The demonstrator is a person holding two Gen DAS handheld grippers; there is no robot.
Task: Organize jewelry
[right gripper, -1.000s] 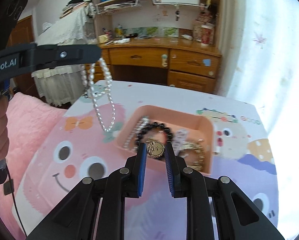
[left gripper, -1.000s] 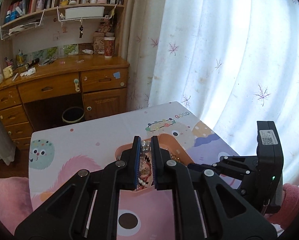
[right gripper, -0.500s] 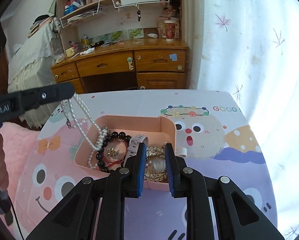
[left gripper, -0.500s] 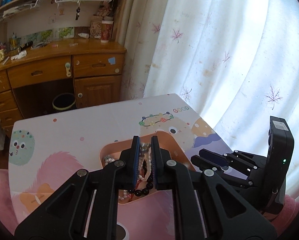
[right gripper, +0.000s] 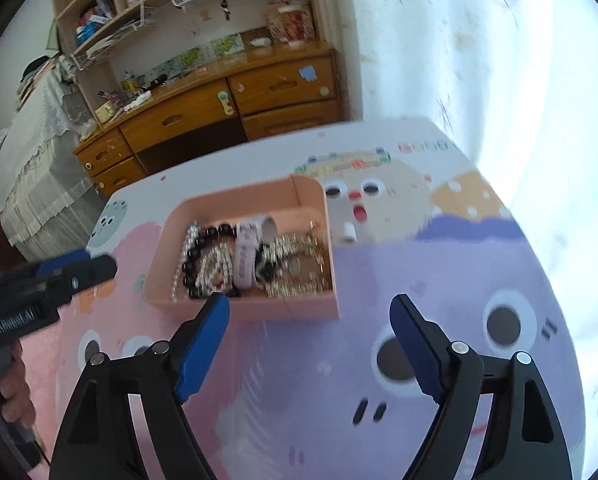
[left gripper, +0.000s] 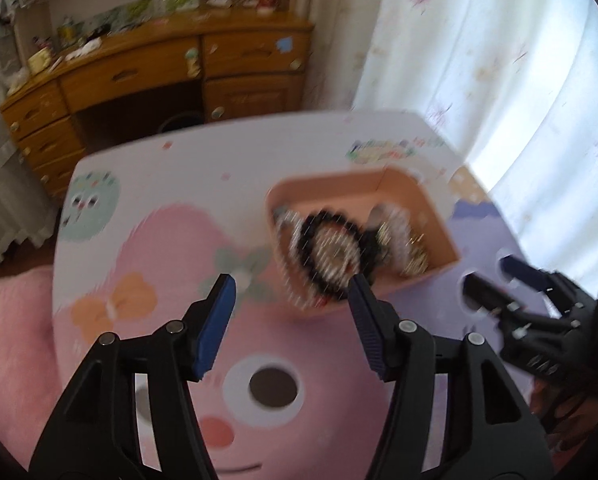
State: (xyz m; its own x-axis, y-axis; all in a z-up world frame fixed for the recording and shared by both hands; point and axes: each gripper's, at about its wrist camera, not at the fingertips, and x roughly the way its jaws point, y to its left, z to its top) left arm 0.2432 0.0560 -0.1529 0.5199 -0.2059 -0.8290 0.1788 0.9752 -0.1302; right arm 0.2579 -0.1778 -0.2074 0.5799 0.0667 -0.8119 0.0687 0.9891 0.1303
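So both grippers are mid-opening with nothing between the pads: left gripper (left gripper: 291, 296) low centre of its view, right gripper (right gripper: 309, 312) spread wider. Pink tray (right gripper: 259, 308) sits mid-frame on the cartoon tablecloth (right gripper: 439, 280), holding a black bead bracelet (right gripper: 197, 254), pearl strand (right gripper: 178, 272) and gold chains (right gripper: 299, 268).

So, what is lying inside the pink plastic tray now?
Inside the pink plastic tray: a black bead bracelet, a white pearl strand, a pale lilac watch strap, gold chains. Anything underneath them is covered.
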